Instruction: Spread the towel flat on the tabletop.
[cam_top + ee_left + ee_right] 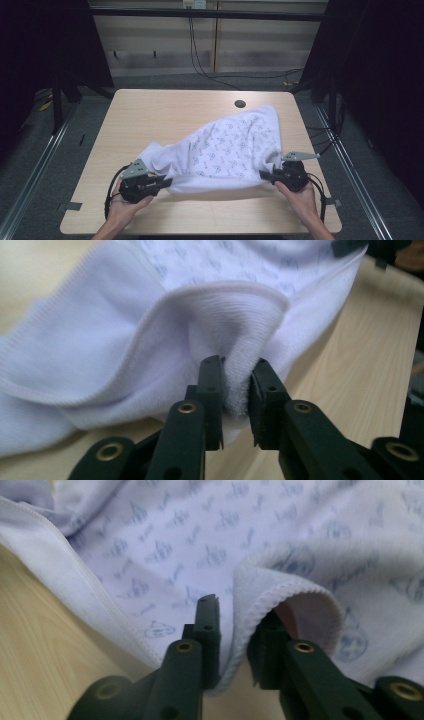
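A white cloth [225, 145] printed with small blue-grey figures lies spread and rumpled on the wooden table [165, 110], its near edge stretched between my two grippers. My left gripper [167, 181] is at the cloth's near left corner. In the left gripper view a thick fold of the cloth [100, 350] sits between the parted jaws of that gripper [236, 365]. My right gripper [263, 175] is at the near right corner. There the hemmed edge of the cloth [175, 540] hangs loosely between my right gripper's [237, 607] open jaws and drapes over one jaw.
A dark round hole [240, 104] sits in the tabletop near the far edge, just beyond the cloth. Bare wood [150, 115] lies left of and behind the cloth. Cables run along the floor past the table, and black curtains flank both sides.
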A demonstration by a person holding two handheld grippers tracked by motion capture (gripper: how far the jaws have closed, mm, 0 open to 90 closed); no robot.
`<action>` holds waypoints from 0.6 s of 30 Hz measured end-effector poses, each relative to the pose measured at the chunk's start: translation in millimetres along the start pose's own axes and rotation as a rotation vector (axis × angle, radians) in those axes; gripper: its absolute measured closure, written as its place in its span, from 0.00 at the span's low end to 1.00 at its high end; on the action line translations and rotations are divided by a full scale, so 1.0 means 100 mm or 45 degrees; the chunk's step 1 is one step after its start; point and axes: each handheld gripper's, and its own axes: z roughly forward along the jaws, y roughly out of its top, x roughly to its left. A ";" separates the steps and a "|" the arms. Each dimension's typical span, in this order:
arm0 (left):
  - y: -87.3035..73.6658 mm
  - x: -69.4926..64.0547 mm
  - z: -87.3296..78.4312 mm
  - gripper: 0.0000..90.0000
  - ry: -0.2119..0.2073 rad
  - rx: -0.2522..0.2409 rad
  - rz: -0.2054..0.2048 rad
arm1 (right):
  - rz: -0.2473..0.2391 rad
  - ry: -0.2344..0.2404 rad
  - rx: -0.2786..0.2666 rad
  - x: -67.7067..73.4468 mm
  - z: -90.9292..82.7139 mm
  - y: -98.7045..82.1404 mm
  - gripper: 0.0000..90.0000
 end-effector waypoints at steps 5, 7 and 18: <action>0.01 0.01 -0.13 0.63 -0.049 -0.059 -0.081 | 0.039 -0.042 -0.012 0.05 -0.20 -0.15 0.67; 0.04 0.04 -0.23 0.60 -0.038 -0.104 -0.076 | 0.080 -0.049 -0.052 0.05 -0.32 -0.21 0.64; 0.11 0.53 0.00 0.60 0.142 -0.071 -0.173 | -0.025 0.071 -0.084 0.33 -0.19 -0.15 0.62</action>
